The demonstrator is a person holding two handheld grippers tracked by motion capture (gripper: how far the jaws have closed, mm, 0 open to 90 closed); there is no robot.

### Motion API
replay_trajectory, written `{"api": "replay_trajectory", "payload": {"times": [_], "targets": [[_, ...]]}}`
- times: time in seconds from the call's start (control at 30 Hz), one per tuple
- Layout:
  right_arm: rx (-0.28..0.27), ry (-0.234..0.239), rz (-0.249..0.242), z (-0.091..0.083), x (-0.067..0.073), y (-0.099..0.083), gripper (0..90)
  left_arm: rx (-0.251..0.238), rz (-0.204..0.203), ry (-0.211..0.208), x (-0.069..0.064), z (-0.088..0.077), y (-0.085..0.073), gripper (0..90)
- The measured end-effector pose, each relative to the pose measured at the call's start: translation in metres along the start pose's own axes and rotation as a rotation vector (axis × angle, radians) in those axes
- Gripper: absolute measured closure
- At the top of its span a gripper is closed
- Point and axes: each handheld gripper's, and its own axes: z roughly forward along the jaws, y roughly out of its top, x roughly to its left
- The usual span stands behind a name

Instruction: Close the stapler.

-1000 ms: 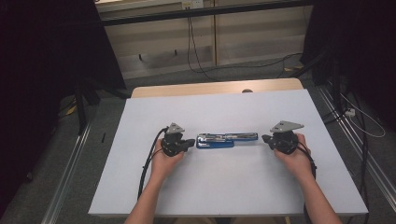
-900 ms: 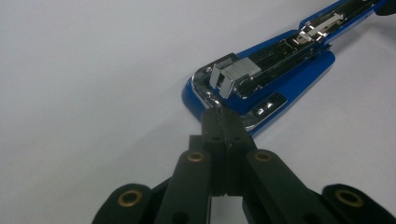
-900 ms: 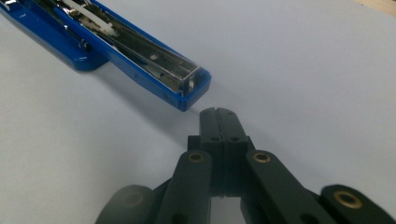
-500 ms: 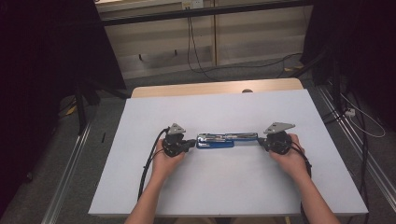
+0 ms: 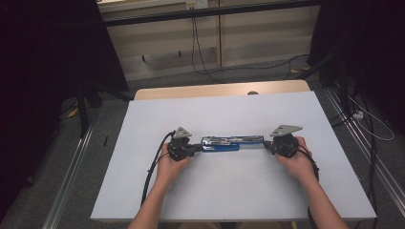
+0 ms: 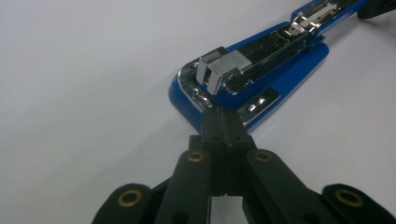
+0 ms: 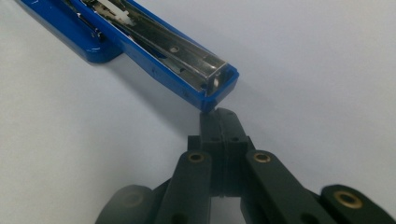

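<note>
A blue and chrome stapler point(image 5: 231, 142) lies swung open flat, lengthwise across the white table top point(image 5: 215, 200). My left gripper point(image 5: 197, 147) is shut, its tips against the rounded blue base end of the stapler point(image 6: 261, 70), beside the chrome staple block. In the left gripper view the closed jaws point(image 6: 223, 119) meet the base's edge; nothing shows between them. My right gripper point(image 5: 266, 143) is also shut, its tips point(image 7: 218, 116) touching the square end of the stapler's blue arm point(image 7: 154, 46). A hand holds each gripper.
A wooden strip point(image 5: 219, 89) runs along the table's far edge. Black cables point(image 5: 200, 52) lie on the floor beyond it, and metal rails point(image 5: 71, 167) run along both sides. Wide bare table surface lies in front of and behind the stapler.
The right gripper has shifted a little leftward, up to the stapler's end. The left gripper and the stapler have stayed in place.
</note>
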Motion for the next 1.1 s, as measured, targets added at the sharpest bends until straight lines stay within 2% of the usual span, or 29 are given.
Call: {"api": "replay_trajectory", "payload": {"times": [0.1,0.27,0.7,0.8,1.1], "targets": [[-0.002,-0.001,0.000,0.0000,0.0004,0.0007,90.0,0.010,0.003,-0.021,-0.0018,-0.0003,-0.0003,90.0],[-0.007,0.002,-0.006,-0.0004,0.0001,0.0017,90.0,0.017,0.011,-0.003,-0.0015,-0.0003,-0.0014,90.0],[-0.024,0.015,-0.011,-0.0002,0.0031,0.0047,90.0,0.010,0.001,0.002,-0.0019,0.0000,-0.0013,90.0],[-0.032,0.021,0.001,-0.0003,0.0029,0.0043,90.0,0.009,-0.002,0.000,-0.0016,0.0000,-0.0015,90.0],[-0.061,0.038,-0.002,-0.0015,0.0060,0.0083,90.0,0.010,0.012,0.015,-0.0024,0.0000,-0.0010,90.0]]}}
